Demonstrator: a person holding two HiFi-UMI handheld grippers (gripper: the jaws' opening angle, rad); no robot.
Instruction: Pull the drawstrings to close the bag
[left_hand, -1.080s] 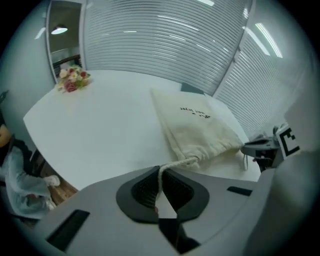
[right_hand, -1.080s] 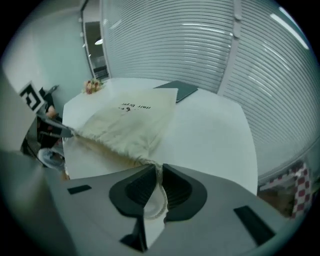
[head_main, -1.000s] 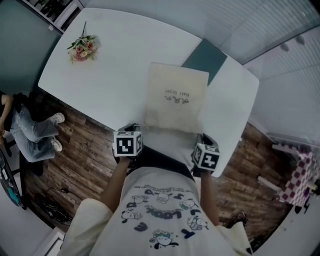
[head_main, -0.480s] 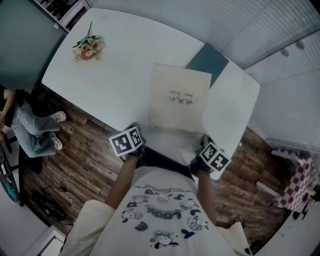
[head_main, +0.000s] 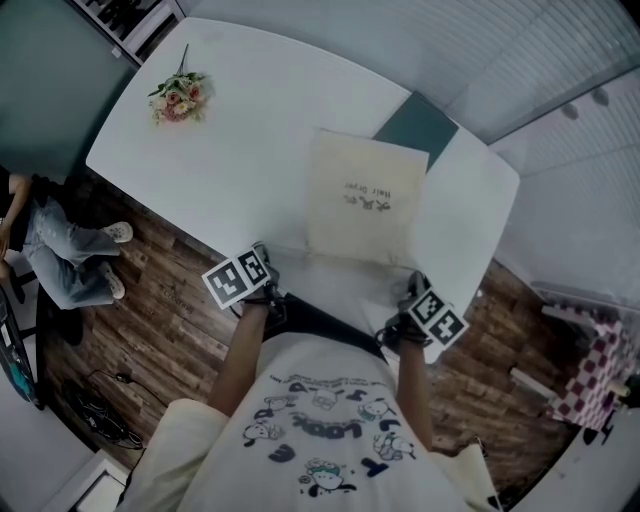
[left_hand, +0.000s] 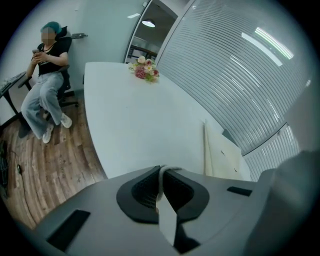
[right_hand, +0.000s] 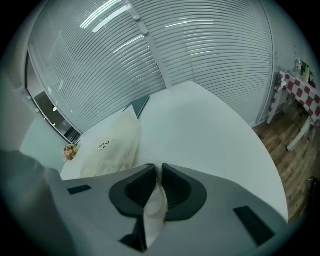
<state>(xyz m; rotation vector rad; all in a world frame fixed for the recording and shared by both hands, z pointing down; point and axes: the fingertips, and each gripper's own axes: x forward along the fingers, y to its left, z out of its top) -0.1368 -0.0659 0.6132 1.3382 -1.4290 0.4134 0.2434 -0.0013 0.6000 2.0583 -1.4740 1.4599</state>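
Observation:
A cream drawstring bag (head_main: 365, 200) with small dark print lies flat on the white table (head_main: 250, 150), its mouth toward me. My left gripper (head_main: 262, 265) is at the bag's near left corner and my right gripper (head_main: 415, 292) at its near right corner, both over the table's near edge. In the left gripper view, the left gripper (left_hand: 161, 169) is shut on a flat white drawstring (left_hand: 167, 217), with the bag (left_hand: 220, 155) to the right. In the right gripper view, the right gripper (right_hand: 160, 167) is shut on a cream drawstring (right_hand: 156, 205), with the bag (right_hand: 112, 145) to the left.
A small flower bouquet (head_main: 178, 97) lies at the table's far left. A dark green mat (head_main: 420, 125) shows from under the bag's far end. A person sits on a chair (left_hand: 45, 85) left of the table. A checkered table (head_main: 590, 370) stands at the right.
Both grippers have rolled outward and moved apart, the left one leftward and the right one rightward, each keeping its drawstring. The bag lies where it was.

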